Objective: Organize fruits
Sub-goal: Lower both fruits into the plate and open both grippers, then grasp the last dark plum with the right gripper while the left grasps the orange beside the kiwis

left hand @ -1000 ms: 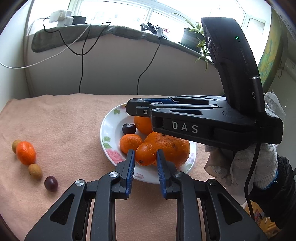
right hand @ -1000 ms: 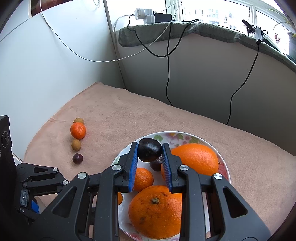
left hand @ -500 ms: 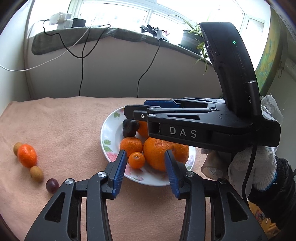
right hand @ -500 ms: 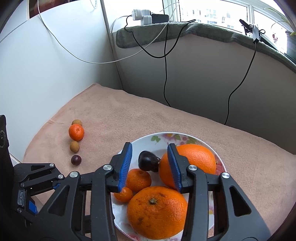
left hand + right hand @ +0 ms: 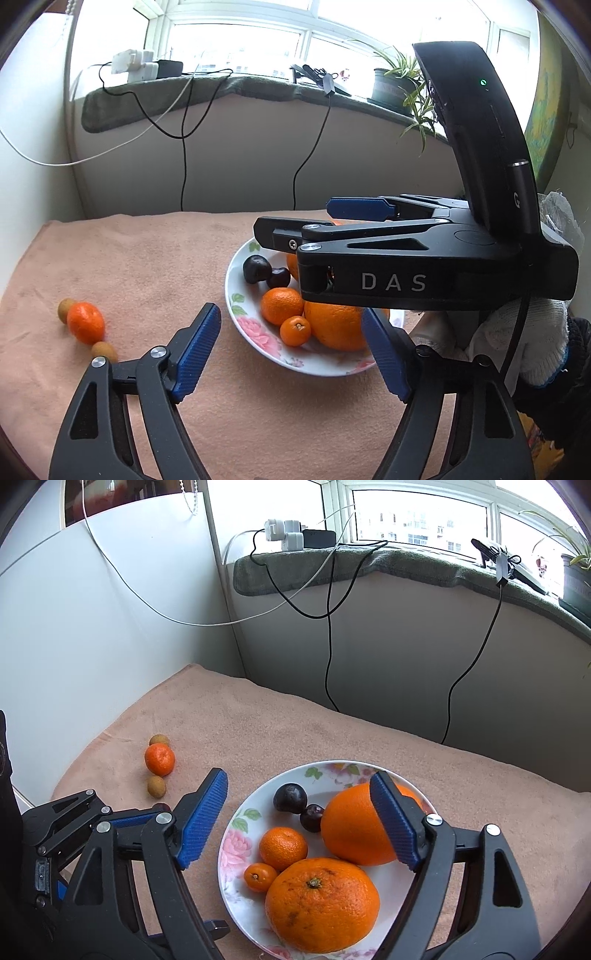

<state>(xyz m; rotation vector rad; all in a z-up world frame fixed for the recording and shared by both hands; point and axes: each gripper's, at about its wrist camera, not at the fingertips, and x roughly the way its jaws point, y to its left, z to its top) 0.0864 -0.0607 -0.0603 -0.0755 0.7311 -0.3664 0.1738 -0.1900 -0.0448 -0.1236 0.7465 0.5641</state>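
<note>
Cloth: a peach cloth (image 5: 280, 734) covers the table; loose fruit lies at its left end, well apart from the plate.
Loose fruit: a mandarin (image 5: 159, 759) sits between two small brown fruits (image 5: 156, 786), touching or nearly touching them; a dark plum (image 5: 161, 807) peeks out just behind the left gripper's arm.
Left gripper: the left gripper (image 5: 291, 350) has just been opening; its jaws stand wide apart with nothing pressed between them, and a small tangerine (image 5: 295, 330) rests on the plate's near edge in the gap.
Plate: the flowered plate (image 5: 236, 853) holds two large oranges (image 5: 322, 904), a mid-size mandarin, the small tangerine, a dark plum and a smaller dark fruit touching it.
Right gripper: the right gripper (image 5: 306, 819) has also just been opening; its jaws are apart over the plate, empty, above the plum (image 5: 290, 797).
Risk, plate: the small tangerine near the rim looks liable to roll off onto the cloth if a retreating finger clips it or the rim.
Risk, grippers: the two tools hang close together, so a hasty pull-back could knock one into the other.
Risk, loose row: the round fruits at left may scatter when one is pinched from among its neighbours.
</note>
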